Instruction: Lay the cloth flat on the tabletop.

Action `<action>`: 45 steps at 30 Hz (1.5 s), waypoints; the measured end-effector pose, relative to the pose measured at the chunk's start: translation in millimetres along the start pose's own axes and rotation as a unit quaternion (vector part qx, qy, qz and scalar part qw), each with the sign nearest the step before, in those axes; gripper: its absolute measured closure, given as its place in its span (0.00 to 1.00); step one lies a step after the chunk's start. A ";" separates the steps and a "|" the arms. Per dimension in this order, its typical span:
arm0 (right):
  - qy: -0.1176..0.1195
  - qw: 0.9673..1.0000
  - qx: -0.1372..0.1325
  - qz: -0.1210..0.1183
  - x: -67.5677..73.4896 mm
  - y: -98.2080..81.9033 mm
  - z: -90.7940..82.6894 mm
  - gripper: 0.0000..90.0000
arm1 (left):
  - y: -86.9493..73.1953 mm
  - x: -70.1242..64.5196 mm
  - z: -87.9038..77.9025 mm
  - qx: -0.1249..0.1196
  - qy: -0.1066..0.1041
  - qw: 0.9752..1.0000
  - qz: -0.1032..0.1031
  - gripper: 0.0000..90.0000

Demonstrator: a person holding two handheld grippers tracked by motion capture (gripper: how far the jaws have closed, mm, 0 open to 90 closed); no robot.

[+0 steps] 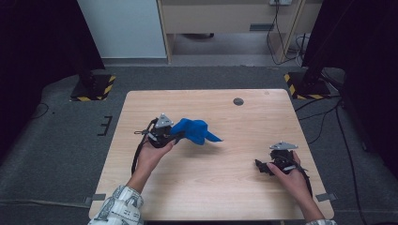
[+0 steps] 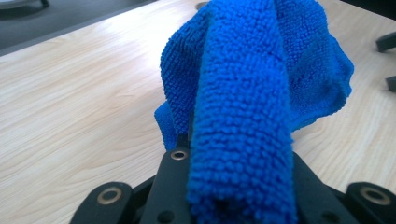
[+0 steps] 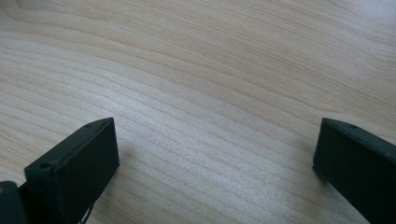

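Note:
A blue microfibre cloth (image 1: 195, 130) hangs bunched from my left gripper (image 1: 180, 136), just above the left middle of the wooden table (image 1: 211, 187). The jaws are shut on a fold of it. In the left gripper view the cloth (image 2: 243, 107) drapes over the black jaws and hides their tips, and the rest of it droops toward the tabletop (image 2: 70, 107). My right gripper (image 1: 263, 167) rests low near the table's front right, jaws pointing left. Its jaws stand wide open in the right gripper view (image 3: 215, 154), with only bare wood (image 3: 210, 70) between them.
A small dark round hole (image 1: 238, 101) sits near the table's far edge. Two stand bases with yellow-black stripes (image 1: 91, 89) (image 1: 305, 86) flank the far corners on the grey floor. Cables (image 1: 328, 117) run along the floor at the right.

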State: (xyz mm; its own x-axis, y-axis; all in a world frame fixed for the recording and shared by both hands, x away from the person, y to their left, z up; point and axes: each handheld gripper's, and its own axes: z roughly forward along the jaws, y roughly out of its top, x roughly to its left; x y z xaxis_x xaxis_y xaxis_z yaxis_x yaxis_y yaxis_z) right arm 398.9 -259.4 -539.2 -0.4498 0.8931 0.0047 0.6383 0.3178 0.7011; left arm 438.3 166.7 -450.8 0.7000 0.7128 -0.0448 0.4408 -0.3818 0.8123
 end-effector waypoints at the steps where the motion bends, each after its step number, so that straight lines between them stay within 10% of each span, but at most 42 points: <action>1: 0.000 1.000 0.000 0.000 0.0 0.0 0.0 0.00 | 1.1 -3.9 2.6 0.001 -0.004 1.000 0.002 0.88; 17: -0.001 1.000 -0.001 -0.001 0.2 0.1 0.4 0.00 | -11.0 -60.4 51.2 0.037 -0.070 0.996 0.039 0.87; 24: -0.001 1.000 0.000 -0.001 0.4 0.2 0.3 0.00 | -20.2 -66.4 67.5 0.054 -0.066 0.996 0.040 0.83; 34: -0.004 1.000 -0.001 0.001 1.1 0.2 0.4 0.01 | -22.7 -70.2 71.2 0.034 -0.049 0.998 0.017 0.24; 45: 0.026 0.999 -0.034 -0.015 5.4 9.0 -12.4 0.17 | -15.4 -69.3 54.0 -0.013 -0.034 0.999 -0.002 0.10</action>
State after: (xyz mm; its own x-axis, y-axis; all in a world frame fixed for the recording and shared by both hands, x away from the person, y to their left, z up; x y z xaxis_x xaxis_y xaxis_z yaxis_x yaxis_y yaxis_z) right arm 394.5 -255.7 -524.0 -0.5018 0.8648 0.0192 0.5805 0.3202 0.7487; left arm 413.3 91.4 -491.6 0.7348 0.6728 -0.0863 0.4295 -0.3629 0.8269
